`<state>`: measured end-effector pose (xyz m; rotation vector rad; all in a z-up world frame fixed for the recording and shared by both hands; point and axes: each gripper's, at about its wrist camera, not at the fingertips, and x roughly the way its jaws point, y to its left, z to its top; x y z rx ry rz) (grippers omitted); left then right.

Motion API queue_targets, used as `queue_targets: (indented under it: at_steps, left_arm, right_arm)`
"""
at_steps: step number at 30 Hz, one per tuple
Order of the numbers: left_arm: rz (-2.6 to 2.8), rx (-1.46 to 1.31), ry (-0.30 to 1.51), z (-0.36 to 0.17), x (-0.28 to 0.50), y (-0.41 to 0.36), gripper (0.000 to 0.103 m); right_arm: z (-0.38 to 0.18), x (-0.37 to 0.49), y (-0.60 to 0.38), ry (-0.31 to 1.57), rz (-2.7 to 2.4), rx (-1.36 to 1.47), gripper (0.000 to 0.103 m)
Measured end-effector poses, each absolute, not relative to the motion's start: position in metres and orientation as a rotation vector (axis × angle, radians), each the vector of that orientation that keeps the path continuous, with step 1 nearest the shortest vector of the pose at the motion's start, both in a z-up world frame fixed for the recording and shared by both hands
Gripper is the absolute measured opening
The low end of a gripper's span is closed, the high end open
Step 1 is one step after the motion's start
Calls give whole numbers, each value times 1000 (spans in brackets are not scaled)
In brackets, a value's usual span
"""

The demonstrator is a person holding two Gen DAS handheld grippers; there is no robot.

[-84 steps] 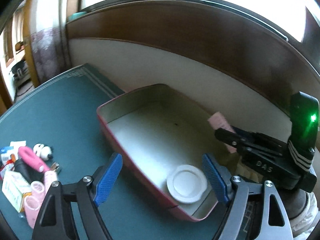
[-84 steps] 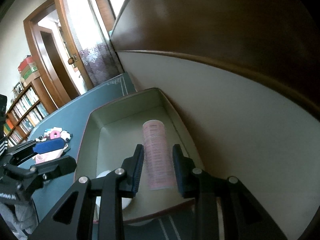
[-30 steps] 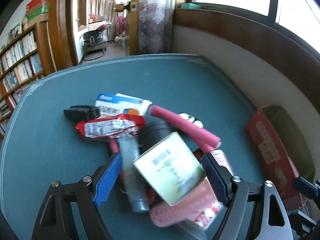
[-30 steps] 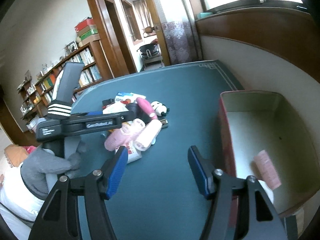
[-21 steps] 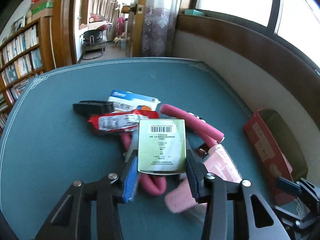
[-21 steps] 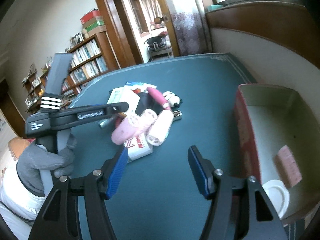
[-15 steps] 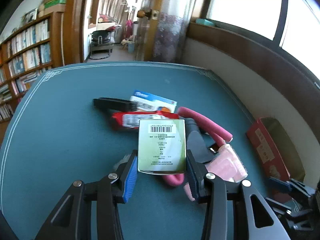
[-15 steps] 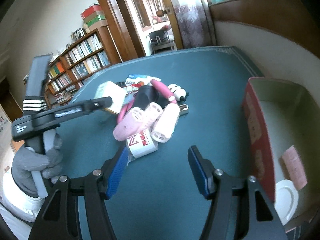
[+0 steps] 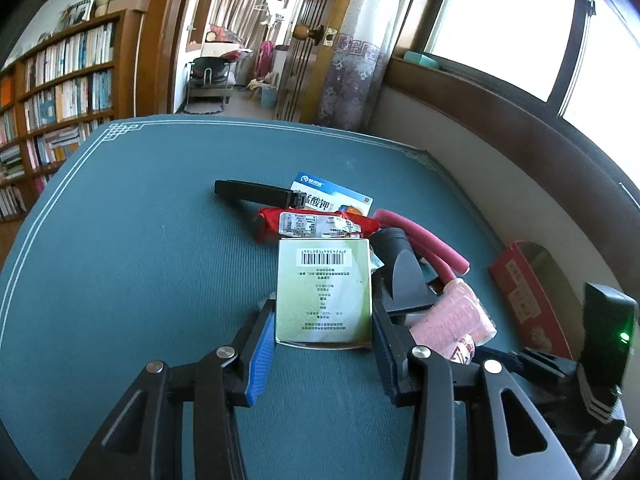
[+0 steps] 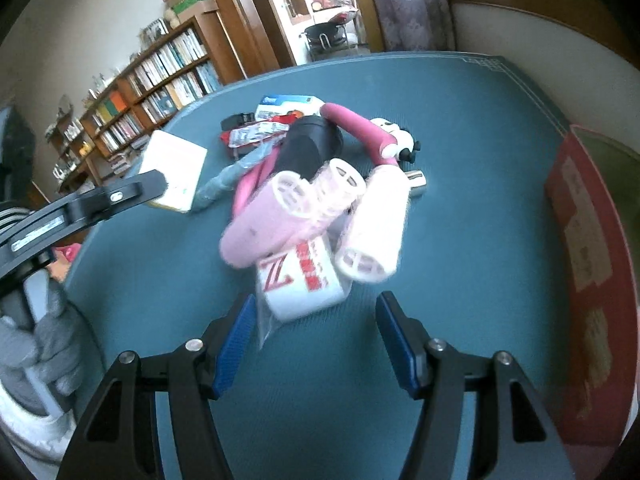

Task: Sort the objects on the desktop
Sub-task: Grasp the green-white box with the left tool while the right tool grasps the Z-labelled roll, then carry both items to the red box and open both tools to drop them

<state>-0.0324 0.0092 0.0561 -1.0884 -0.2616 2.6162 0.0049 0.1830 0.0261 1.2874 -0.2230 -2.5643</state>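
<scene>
My left gripper [image 9: 322, 322] is shut on a pale green box [image 9: 324, 290] with a barcode, held above the green table mat. The same box [image 10: 174, 170] shows in the right wrist view, clamped by the left gripper's finger at far left. My right gripper [image 10: 314, 332] hangs open just above a white packet with red print [image 10: 302, 280], its pads on either side but apart from it. Pink hair rollers [image 10: 280, 216] and a paler roller [image 10: 374, 232] lie on that packet. The red-walled tin box [image 10: 584, 240] stands at the right.
The pile also holds a black bottle [image 10: 314, 144], a pink foam rod [image 10: 356, 128], a panda figure [image 10: 400, 138], a red snack wrapper [image 9: 316, 224], a blue-white medicine box [image 9: 332, 196] and a black clip [image 9: 256, 192]. A grey-gloved hand [image 10: 44, 340] holds the left gripper. Wall runs along the right.
My left gripper closed on the green box and lifted it off the pile, drawing back. My right gripper moved from the tin box down toward the pile, staying open.
</scene>
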Motion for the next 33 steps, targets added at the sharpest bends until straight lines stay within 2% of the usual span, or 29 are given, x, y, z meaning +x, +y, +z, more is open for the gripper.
queue_targets:
  at_steps: [5, 6, 7, 20, 33]
  left_arm:
    - [2610, -1087, -277, 54, -32, 8, 46]
    - [2609, -1089, -279, 53, -32, 7, 46]
    - [2609, -1090, -281, 53, -32, 7, 46]
    - [2594, -1086, -254, 63, -18, 18, 46]
    - [2517, -1025, -109, 92, -2, 76, 46]
  right_arm:
    - [25, -7, 176, -202, -2579, 1269, 66]
    - [25, -8, 175, -201, -2577, 1269, 64]
    - [24, -9, 174, -197, -2560, 1268, 47]
    - [55, 51, 178, -250, -2498, 1132, 46]
    - [96, 95, 266, -411, -2750, 962, 46]
